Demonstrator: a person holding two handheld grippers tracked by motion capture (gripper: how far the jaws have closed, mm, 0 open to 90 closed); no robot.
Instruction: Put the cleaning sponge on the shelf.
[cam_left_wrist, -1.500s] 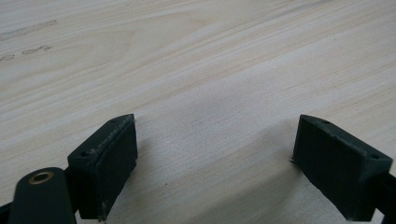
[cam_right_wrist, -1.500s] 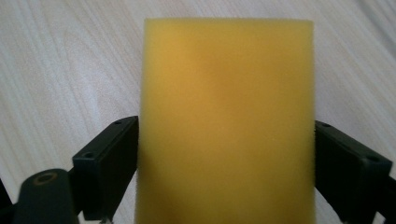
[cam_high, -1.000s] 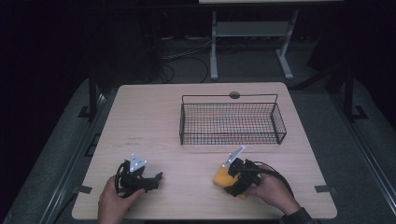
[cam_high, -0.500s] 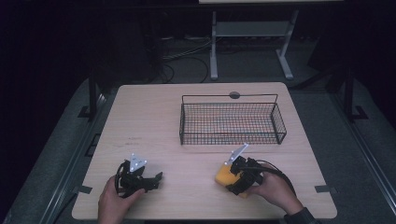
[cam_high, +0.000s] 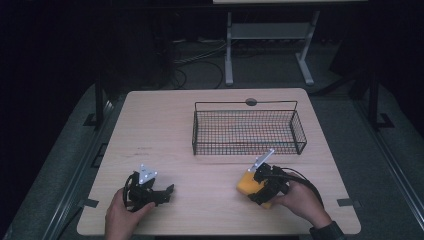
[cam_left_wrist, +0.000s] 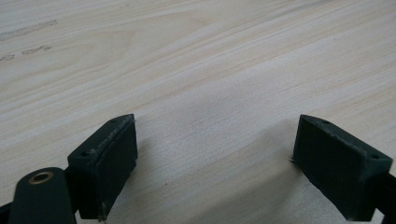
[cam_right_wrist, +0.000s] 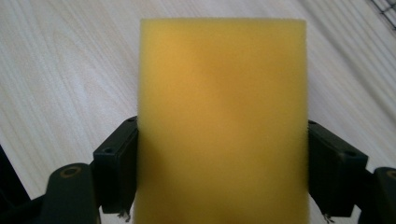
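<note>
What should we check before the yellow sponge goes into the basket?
1. Sponge sits between the right tongs: ok, jaws touch both sides.
2. Firm squeeze: cannot tell.
3. Basket room: ok, looks empty.
4. Table path from sponge to basket: ok, bare.
5. Left tongs out of the way: ok, open, holding nothing, on the other side.

Left claw (cam_left_wrist: 215, 154) jaws spread wide, low over table, right claw (cam_right_wrist: 222, 172) clamped
</note>
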